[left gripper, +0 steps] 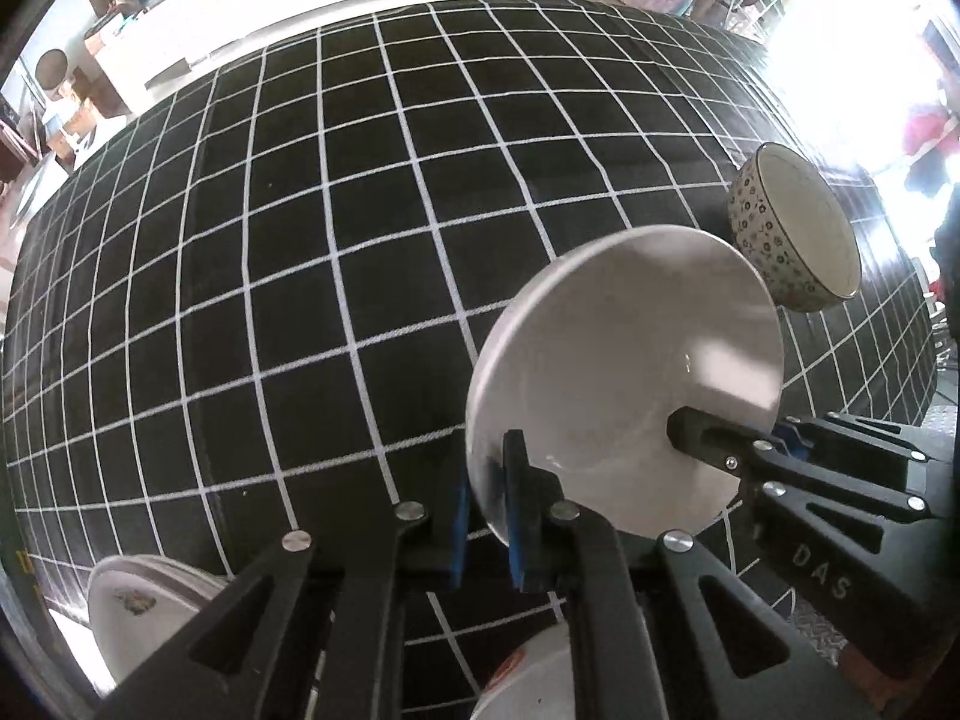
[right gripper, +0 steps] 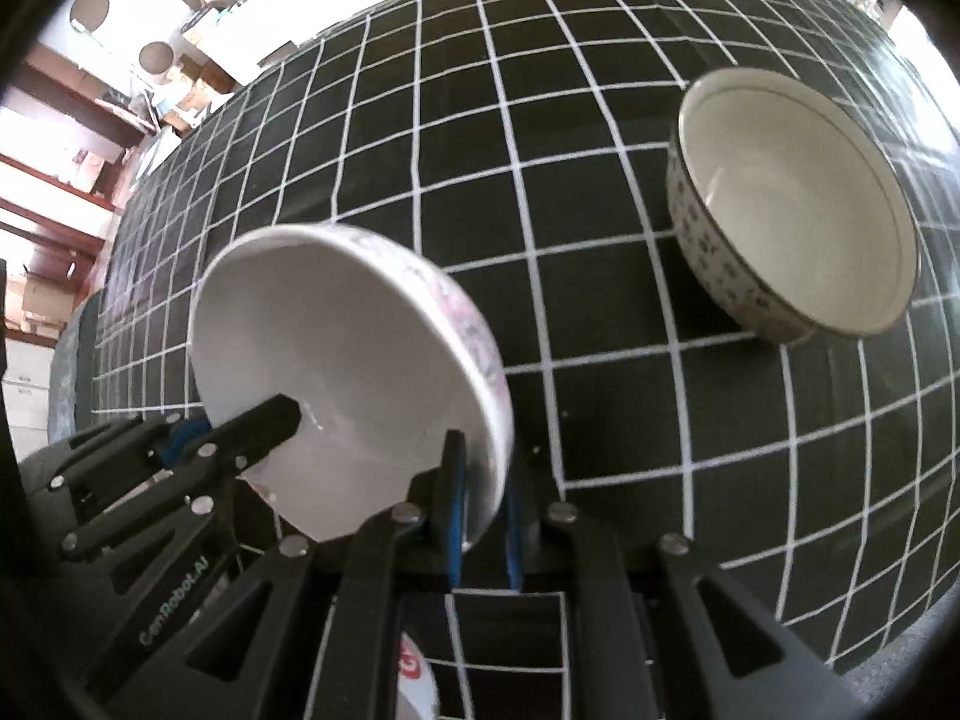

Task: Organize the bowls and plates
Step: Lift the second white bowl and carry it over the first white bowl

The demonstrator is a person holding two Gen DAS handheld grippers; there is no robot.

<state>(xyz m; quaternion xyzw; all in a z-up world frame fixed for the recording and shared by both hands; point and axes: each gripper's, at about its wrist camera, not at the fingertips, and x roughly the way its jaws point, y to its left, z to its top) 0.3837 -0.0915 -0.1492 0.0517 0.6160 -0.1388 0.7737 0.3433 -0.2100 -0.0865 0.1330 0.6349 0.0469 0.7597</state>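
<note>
Writing first, since that's what you can actually read here: your right gripper (left gripper: pixel 678 426), seen from the left wrist camera, has "DAS" moulded on its black arm, and from the right wrist camera your left gripper (right gripper: pixel 288 414) reads "GenRobot.AI" along its arm. There's also a red mark on a white dish (right gripper: pixel 414 678) under the right gripper at the bottom edge, but it's too cut off to read.

Both grippers are clamped on the same white bowl (left gripper: pixel 624 372), one on each side of its rim. Your left gripper (left gripper: pixel 486 516) pinches the near rim between its blue pads, and your right gripper (right gripper: pixel 483 516) does the same on the opposite edge. The bowl (right gripper: pixel 348 372) is tilted up on edge above the black worktop (left gripper: pixel 300 300) with its white grid lines, and its outside shows a faint pink floral print.

The second bowl (right gripper: pixel 792 204), cream inside with a small dark flower pattern outside, sits on the worktop (right gripper: pixel 540 180) well apart from the held one, toward the right. A stack of white plates (left gripper: pixel 138 606) with a small printed motif peeks in at the lower left of the left wrist view.
</note>
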